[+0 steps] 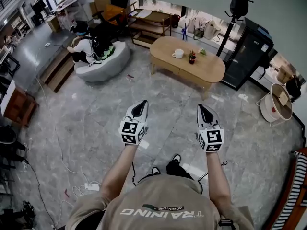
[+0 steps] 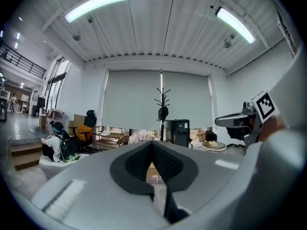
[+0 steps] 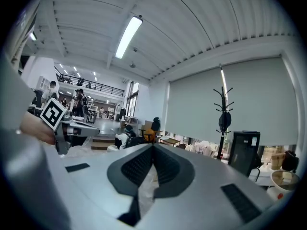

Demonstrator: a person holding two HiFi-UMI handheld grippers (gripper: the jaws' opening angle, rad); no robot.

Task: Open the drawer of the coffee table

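The oval wooden coffee table (image 1: 211,70) stands across the stone floor, well ahead of both grippers. A drawer front (image 1: 165,65) shows shut along its near side. A white mug (image 1: 178,53), a dark bottle (image 1: 192,57) and a small green thing (image 1: 202,51) stand on top. My left gripper (image 1: 143,103) and right gripper (image 1: 200,107) are held side by side in mid-air and point toward the table, far from it. In the left gripper view the left gripper (image 2: 152,143) has its jaws closed together with nothing in them. The right gripper (image 3: 153,145) looks the same in its own view.
A grey beanbag seat (image 1: 115,61) with a seated person lies left of the table, beside wooden steps (image 1: 55,70). Behind the table are a low wooden shelf (image 1: 151,25), a coat stand (image 1: 238,4) and a black cabinet (image 1: 247,51). Cables and a power strip (image 1: 91,187) lie on the floor.
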